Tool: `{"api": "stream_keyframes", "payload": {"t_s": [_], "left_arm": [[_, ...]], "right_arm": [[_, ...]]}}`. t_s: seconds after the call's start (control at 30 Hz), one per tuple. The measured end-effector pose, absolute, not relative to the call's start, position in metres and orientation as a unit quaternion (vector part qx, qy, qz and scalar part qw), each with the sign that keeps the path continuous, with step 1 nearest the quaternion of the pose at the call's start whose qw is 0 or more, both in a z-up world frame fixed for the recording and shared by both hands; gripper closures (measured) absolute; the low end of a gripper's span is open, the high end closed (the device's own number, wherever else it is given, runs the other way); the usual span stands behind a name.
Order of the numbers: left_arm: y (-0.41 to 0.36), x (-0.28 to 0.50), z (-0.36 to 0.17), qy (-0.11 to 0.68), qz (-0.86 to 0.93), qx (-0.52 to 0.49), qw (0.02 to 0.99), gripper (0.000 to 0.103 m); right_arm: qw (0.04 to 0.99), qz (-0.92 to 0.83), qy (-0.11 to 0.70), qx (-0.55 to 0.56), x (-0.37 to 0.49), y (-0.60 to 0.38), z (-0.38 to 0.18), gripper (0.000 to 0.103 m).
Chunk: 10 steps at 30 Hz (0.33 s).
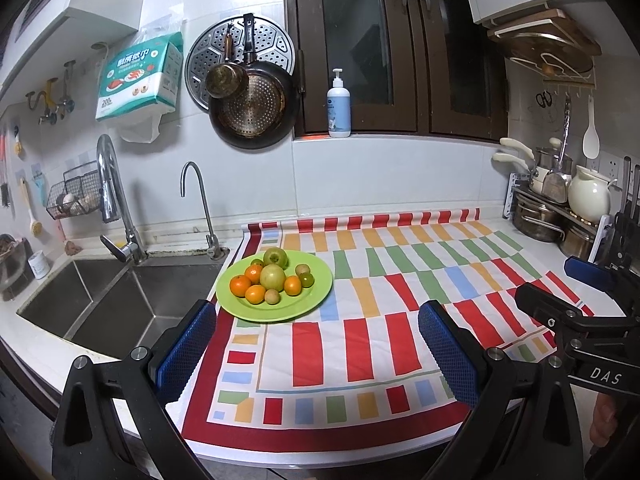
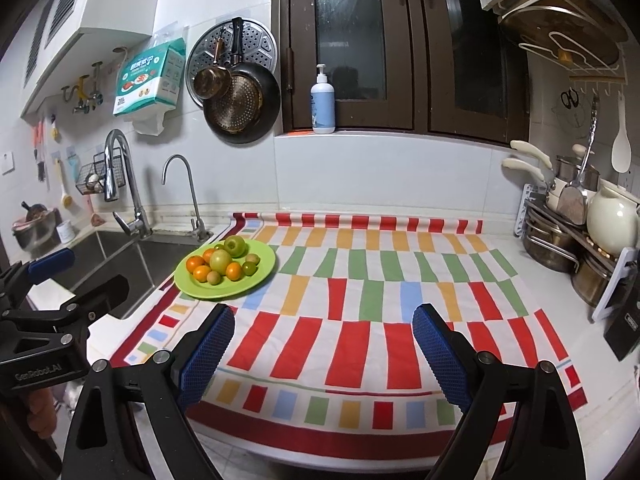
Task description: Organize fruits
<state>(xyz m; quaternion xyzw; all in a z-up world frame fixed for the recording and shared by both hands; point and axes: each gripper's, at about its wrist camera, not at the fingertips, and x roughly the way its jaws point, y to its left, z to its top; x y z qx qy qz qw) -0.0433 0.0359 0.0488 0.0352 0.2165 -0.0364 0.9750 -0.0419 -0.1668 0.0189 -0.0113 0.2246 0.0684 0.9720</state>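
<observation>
Fruits (image 1: 272,280) sit piled on a green plate (image 1: 316,300) at the cloth's (image 1: 360,340) left-rear corner, just beside the sink (image 1: 120,304): oranges, two big green ones, some small greenish ones, all touching. That fits either a sorted heap or one waiting to be spread out; can't say which.

Left gripper (image 1: 316,352) and right gripper (image 2: 324,354) hover near the counter's front edge, fingers wide apart, holding nothing, well short of the plate (prob. a neutral pose w/ a full view).

Writing: "DAS" and "GenRobot.AI" on the grippers; tissue pack (image 1: 138,76) shows "200", rest too small to read.
</observation>
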Motion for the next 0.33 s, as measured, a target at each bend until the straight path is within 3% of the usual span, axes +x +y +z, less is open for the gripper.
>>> {"api": "stream_keyframes", "payload": {"t_s": [0.33], "left_arm": [[0.0377, -0.0440, 0.0479, 0.220, -0.034, 0.028, 0.975, 0.000]], "right_arm": [[0.972, 0.069, 0.225, -0.012, -0.0426, -0.1657, 0.0194, 0.012]]}}
